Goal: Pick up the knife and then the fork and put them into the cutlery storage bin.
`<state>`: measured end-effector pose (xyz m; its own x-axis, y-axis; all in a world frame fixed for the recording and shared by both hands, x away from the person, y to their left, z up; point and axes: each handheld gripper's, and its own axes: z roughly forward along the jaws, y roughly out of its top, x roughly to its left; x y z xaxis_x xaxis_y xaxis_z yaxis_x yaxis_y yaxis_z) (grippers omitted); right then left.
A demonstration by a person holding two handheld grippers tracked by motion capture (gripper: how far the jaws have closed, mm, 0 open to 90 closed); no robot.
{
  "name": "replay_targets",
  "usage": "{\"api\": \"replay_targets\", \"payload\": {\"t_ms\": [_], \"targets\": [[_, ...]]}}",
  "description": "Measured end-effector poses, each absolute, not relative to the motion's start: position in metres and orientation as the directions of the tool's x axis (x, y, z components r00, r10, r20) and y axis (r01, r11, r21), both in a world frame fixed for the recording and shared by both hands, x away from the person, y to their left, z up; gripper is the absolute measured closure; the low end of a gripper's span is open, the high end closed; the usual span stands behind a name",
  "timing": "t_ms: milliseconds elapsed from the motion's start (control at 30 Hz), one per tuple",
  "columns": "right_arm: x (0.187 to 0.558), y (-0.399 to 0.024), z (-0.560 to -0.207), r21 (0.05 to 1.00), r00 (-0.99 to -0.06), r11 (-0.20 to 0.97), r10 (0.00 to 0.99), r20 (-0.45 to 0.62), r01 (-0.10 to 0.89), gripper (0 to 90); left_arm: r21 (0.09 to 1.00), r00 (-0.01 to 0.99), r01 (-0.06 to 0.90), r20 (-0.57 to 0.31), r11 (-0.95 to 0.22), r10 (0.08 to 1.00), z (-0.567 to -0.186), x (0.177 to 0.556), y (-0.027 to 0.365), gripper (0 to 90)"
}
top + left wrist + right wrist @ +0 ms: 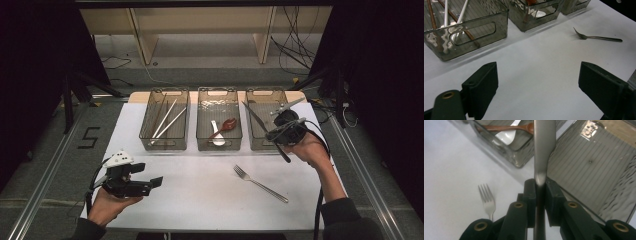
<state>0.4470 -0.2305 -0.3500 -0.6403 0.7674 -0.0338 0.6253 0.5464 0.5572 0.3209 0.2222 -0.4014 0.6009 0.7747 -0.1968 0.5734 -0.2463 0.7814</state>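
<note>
Steel knife (pixel 544 150) is clamped upright in the right gripper (pixel 286 131), its long axis along the jaws, blade pointing over the right-hand bin (pixel 256 142). Left gripper (pixel 150 184) gapes wide.

- The right gripper (pixel 278 131) is gripping a knife (pixel 256 117) over the right bin (pixel 260 142).
- A fork (pixel 261 184) is lying on the table (pixel 200 195) (tines toward the bins).
</note>
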Motion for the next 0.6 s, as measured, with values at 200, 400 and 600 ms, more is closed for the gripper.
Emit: {"api": "replay_targets", "payload": {"t_ms": [200,400,600], "targets": [[0.462,-0.234,-0.344,0.566,-0.605,0.513,0.795,-0.031,0.645,80.9,0.785,0.601,0.570,-0.196,-0.243,0.775,-0.401,0.321,0.223,15.5],[0.479,-0.237,-0.336,0.574,-0.575,0.479,0.818,-0.019,0.664,80.9,0.787,0.603,0.567,-0.196,-0.242,0.773,-0.401,0.321,0.222,15.5],[0.492,-0.236,-0.333,0.570,-0.549,0.453,0.836,-0.005,0.685,80.9,0.788,0.603,0.566,-0.196,-0.242,0.773,-0.401,0.321,0.222,15.5]]}}
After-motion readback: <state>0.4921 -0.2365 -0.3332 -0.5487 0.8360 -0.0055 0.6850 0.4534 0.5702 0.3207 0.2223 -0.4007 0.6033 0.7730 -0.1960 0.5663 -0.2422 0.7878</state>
